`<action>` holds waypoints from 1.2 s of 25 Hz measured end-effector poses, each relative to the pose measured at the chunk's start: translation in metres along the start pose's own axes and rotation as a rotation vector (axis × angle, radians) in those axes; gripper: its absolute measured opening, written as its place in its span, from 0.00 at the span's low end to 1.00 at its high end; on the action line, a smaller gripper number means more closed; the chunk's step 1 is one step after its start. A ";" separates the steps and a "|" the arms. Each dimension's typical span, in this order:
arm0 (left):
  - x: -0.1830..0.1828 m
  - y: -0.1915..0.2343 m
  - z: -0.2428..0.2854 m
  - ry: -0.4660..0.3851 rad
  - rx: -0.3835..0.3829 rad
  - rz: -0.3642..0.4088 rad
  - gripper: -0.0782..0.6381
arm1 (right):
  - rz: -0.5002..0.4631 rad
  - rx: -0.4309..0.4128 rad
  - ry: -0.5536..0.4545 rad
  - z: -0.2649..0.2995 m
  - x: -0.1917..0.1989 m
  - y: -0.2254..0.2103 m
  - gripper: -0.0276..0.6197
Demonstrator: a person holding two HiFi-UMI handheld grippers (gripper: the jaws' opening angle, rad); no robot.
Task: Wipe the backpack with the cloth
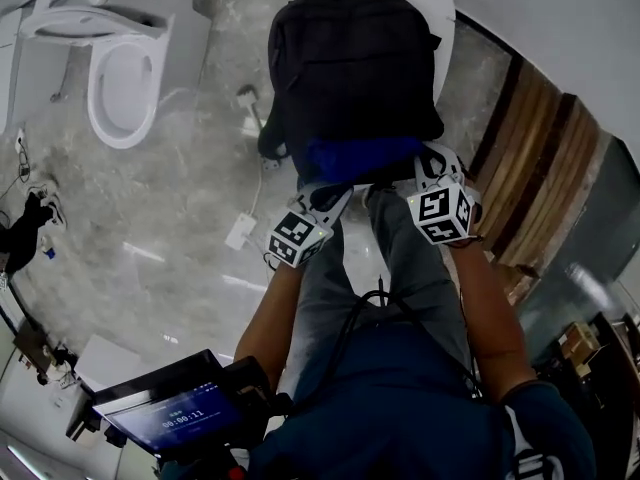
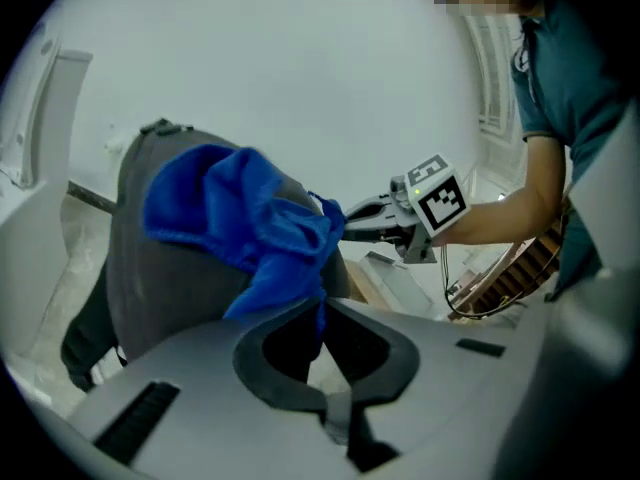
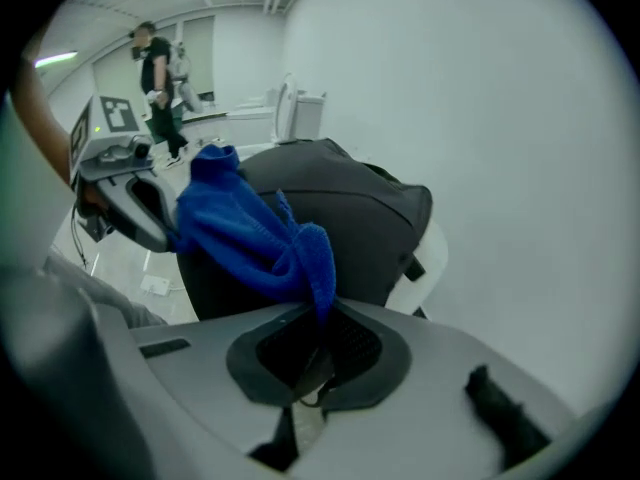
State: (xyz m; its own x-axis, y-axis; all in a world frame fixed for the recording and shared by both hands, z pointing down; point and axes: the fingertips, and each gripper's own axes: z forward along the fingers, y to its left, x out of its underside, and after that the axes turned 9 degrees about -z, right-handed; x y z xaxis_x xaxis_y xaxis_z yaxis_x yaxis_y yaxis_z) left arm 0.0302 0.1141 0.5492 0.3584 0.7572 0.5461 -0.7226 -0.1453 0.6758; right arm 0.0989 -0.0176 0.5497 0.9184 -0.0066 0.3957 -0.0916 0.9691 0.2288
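Note:
A black backpack [image 1: 350, 63] stands upright on a white round seat [image 1: 440, 8] against the wall. A blue cloth [image 1: 362, 158] is stretched across its near lower side. My left gripper [image 1: 332, 196] is shut on the cloth's left end and my right gripper [image 1: 428, 166] on its right end. In the left gripper view the cloth [image 2: 240, 223] drapes over the backpack [image 2: 150, 278] and runs across to the right gripper [image 2: 375, 220]. The right gripper view has the cloth [image 3: 250, 233] bunched before the backpack [image 3: 345, 218], with the left gripper [image 3: 135, 203] at its far end.
A white toilet [image 1: 120, 68] stands at the left on the grey marble floor. A white power block [image 1: 243, 231] and cables lie on the floor. Wooden slats [image 1: 545, 158] run along the right. A tablet [image 1: 175, 410] is mounted below. A person [image 3: 155, 63] stands far off.

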 end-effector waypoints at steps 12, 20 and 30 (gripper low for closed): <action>-0.079 -0.067 -0.077 -0.185 0.026 0.048 0.13 | 0.833 -0.039 -0.288 -0.099 0.025 -0.027 0.05; -0.187 -0.147 -0.204 -0.422 0.070 0.290 0.13 | 0.772 0.150 -0.717 -0.284 -0.079 -0.047 0.05; -0.246 -0.290 -0.342 -0.714 0.195 0.439 0.13 | 0.591 0.359 -1.092 -0.511 -0.155 -0.011 0.05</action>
State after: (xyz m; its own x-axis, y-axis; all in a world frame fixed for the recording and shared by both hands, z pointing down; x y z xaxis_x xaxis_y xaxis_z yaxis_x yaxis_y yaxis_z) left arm -0.0507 0.1880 0.0498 0.4037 0.0349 0.9142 -0.7915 -0.4879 0.3681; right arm 0.1540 0.0985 0.0308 -0.0693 0.0357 0.9970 -0.6277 0.7752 -0.0714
